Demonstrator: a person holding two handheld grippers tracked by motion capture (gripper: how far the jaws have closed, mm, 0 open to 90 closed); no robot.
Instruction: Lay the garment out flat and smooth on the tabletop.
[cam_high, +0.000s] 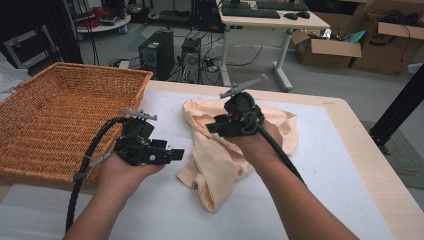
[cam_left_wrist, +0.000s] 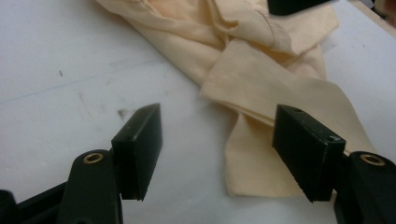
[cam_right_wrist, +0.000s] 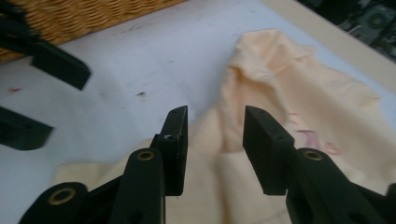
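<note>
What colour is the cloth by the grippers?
The cloth is a plain pale peach-yellow, with faint pink marks on one part; clearest in the right gripper view.

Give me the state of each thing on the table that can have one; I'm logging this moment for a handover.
Cloth: crumpled in a loose heap on the white table cover, held by neither tool.
Wicker basket: upright at the table's left edge; the visible part holds nothing.
Left tool: jaws open, nothing between them, low beside the cloth.
Right tool: jaws apart over the cloth, not gripping it.
</note>
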